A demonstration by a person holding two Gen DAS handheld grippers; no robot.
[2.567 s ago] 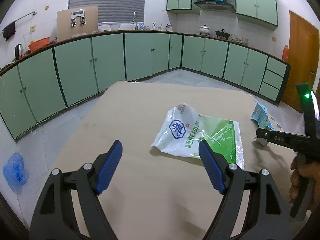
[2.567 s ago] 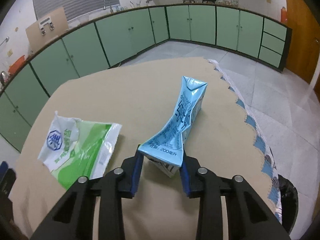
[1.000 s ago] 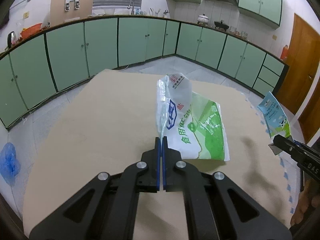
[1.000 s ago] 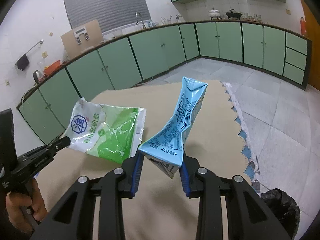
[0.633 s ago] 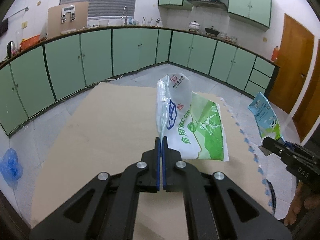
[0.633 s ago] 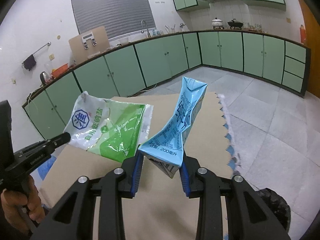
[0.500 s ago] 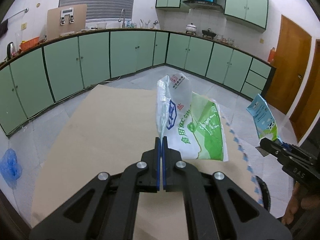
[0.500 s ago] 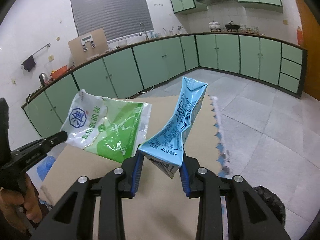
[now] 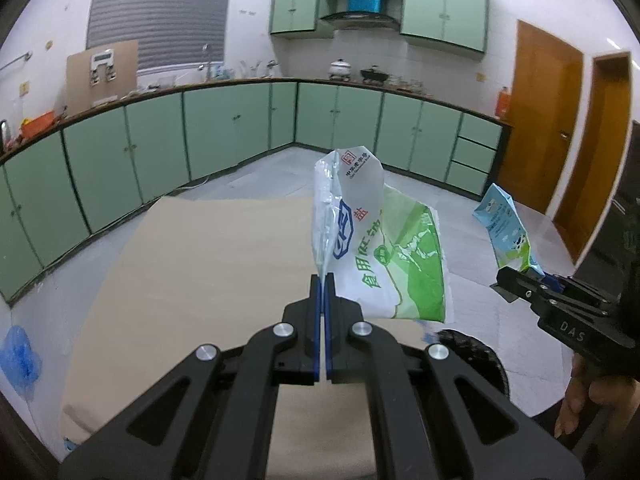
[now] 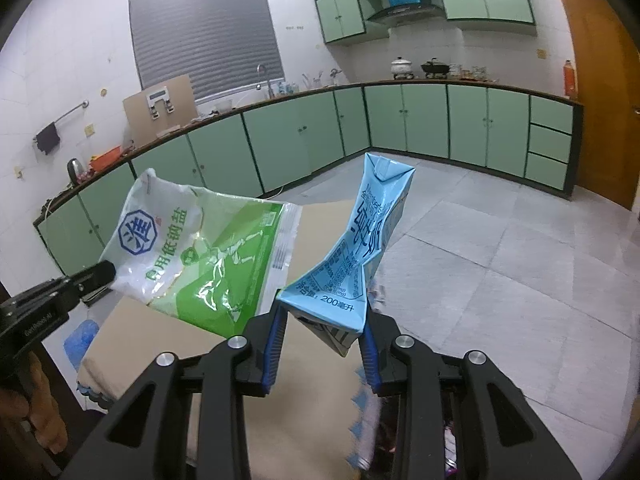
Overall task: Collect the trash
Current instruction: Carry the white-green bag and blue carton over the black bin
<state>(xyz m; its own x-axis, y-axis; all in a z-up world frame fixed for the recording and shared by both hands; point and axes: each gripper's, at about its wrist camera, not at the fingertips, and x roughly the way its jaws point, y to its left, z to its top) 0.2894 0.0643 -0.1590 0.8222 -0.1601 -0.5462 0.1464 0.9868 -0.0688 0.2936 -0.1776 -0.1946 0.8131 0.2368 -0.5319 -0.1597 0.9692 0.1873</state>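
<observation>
Two pieces: left gripper (image 9: 322, 280) fingers pinch one salt bag (image 9: 384, 252); right gripper (image 10: 323, 334) fingers clamp one seemingly crushed carton (image 10: 356, 248).

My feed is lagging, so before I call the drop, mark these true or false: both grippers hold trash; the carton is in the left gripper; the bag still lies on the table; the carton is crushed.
1. Both grippers hold trash. True: the left gripper and the right gripper each have jaws closed on an item.
2. The carton is in the left gripper. False: the blue carton is in the right; the left pinches the green and white bag.
3. The bag lies on the table. False: it hangs above the table.
4. The carton is crushed. True.
</observation>
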